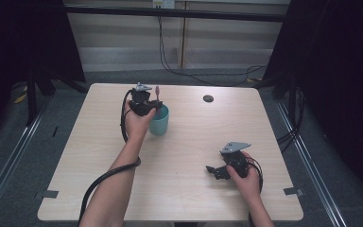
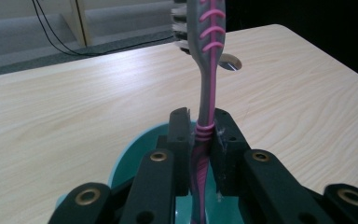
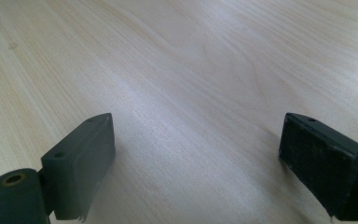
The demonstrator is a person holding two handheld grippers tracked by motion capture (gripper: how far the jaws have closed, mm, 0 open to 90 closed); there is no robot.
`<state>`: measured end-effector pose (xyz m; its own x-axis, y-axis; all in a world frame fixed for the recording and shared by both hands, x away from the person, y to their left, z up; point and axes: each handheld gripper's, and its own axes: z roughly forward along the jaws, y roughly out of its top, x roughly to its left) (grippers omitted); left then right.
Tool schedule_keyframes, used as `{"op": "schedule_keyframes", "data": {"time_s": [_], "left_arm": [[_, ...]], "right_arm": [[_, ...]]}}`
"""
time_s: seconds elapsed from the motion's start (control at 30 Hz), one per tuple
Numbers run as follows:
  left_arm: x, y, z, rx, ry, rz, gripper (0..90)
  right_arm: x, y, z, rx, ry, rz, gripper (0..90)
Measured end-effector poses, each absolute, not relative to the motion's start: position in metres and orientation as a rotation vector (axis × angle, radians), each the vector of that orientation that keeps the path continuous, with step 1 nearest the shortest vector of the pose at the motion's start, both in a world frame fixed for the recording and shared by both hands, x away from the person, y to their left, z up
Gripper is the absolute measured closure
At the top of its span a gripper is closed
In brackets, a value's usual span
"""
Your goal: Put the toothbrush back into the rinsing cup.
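A grey and pink toothbrush point(image 2: 206, 70) stands upright with its bristle head up, and my left gripper point(image 2: 200, 135) is shut on its handle. The handle's lower end reaches down into a teal cup point(image 2: 135, 161) directly below the jaws. From above, the left gripper point(image 1: 146, 105) sits over the cup point(image 1: 159, 124) near the table's far left, with the toothbrush head point(image 1: 157, 90) poking up. My right gripper point(image 1: 216, 171) rests low at the near right, open, its fingers point(image 3: 81, 158) wide apart over bare wood with nothing between them.
The light wooden table point(image 1: 184, 142) has a round dark cable hole point(image 1: 208, 98) at the far middle, seen also as the hole point(image 2: 230, 61) behind the toothbrush. Black cables trail from both grippers. Dark curtains flank the table on both sides.
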<state>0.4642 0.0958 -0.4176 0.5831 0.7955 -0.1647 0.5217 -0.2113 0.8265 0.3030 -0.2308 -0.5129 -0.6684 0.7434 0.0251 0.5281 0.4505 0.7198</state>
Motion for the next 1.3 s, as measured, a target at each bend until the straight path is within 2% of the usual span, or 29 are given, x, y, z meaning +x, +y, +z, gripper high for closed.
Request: {"op": "schedule_keyframes", "data": {"time_s": [1.07,1.3], "left_arm": [[0.464,0.0941,-0.4258,1.901,1.075,0.377,79.3],[0.4646,0.096,-0.4277,1.886,1.089,0.381,77.0]], "right_arm": [[0.3029,-0.2308,-0.5128,1.093,2.412,1.041,10.1],[0.3029,-0.2308,-0.5128,1.093,2.412,1.041,10.0]]}}
